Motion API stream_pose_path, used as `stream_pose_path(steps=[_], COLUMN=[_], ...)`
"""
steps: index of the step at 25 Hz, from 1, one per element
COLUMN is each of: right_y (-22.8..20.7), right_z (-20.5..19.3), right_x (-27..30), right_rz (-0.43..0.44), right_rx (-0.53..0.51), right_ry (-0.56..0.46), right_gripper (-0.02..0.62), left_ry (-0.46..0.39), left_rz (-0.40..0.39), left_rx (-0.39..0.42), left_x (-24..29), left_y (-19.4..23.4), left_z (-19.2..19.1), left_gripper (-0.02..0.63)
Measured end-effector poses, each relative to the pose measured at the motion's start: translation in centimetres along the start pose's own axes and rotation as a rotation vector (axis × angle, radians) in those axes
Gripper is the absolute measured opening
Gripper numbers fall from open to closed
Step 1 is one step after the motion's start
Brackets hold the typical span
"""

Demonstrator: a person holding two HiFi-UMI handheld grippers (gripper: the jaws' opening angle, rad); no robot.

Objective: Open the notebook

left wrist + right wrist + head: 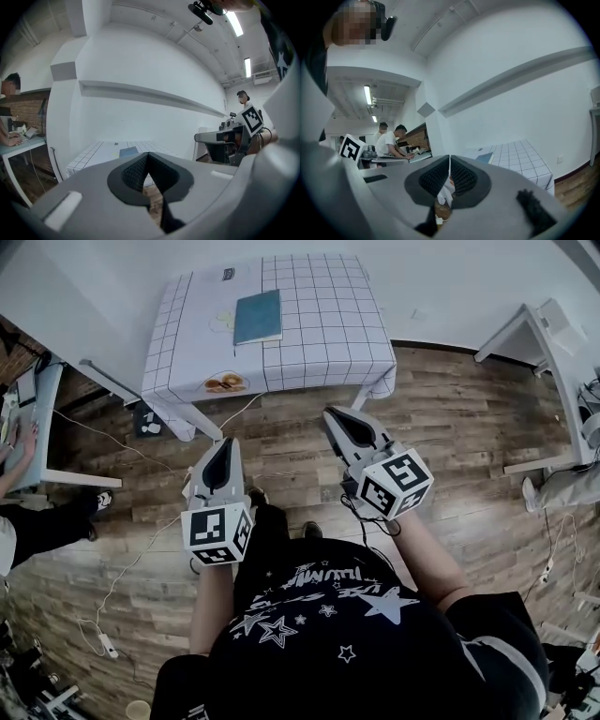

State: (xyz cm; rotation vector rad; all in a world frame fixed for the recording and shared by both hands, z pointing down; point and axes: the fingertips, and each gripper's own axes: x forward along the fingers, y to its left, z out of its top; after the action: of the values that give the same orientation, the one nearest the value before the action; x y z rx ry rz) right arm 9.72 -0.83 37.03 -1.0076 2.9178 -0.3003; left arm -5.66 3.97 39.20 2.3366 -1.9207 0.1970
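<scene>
From the head view we look steeply down on a small table draped in a white cloth with a thin dark grid (pixel 319 324), set against a white wall. The closed, flat, teal rectangular notebook (pixel 258 317) lies on the cloth, a little left of the table's middle.

Nearer to us, over the brown wooden plank floor (pixel 281 437), we hold the grey left gripper (pixel 223 446) and the grey right gripper (pixel 333 416). Each carries a marker cube at its back. Both point toward the table and are well short of it.

Each gripper's own view shows its two ribbed black pads pressed together with nothing between them. Both grippers are clenched and empty.

We judge these risks. The notebook rests flat on loose cloth. A tip that pushes against the cover's edge instead of slipping under it may slide the whole book or ruck the cloth. If neither gripper steadies the book, it could lift together with its cover.

Only the head view shows how far both grippers are from the table, and an orange-brown print near the cloth's front edge (pixel 225 382). Only the gripper views show the pads meeting. The left gripper view shows the notebook far beyond its jaws, with the right gripper off to one side. The right gripper view alone shows two people in light shirts (pixel 393 140) at a desk by a brick wall.
</scene>
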Motion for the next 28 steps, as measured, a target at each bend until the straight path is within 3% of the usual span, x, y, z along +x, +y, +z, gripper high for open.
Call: stream_pose_path(steps=[13,28], right_y=[-6.8,-10.8], right_z=[2.6,2.8], right_x=[10.6,21.8], right_rz=[-0.146,-0.271], right_rx=[0.023,0.042], right_ry=[0.062,0.106], right_gripper=[0.018,0.018], left_ry=[0.052,0.095], left_rz=[-0.158,-0.272], left_rx=[-0.015,-0.028], left_x=[12.8,21.9], left_y=[7.1,15.3], left_z=[2.9,2.8], left_gripper=[0.009,0.009])
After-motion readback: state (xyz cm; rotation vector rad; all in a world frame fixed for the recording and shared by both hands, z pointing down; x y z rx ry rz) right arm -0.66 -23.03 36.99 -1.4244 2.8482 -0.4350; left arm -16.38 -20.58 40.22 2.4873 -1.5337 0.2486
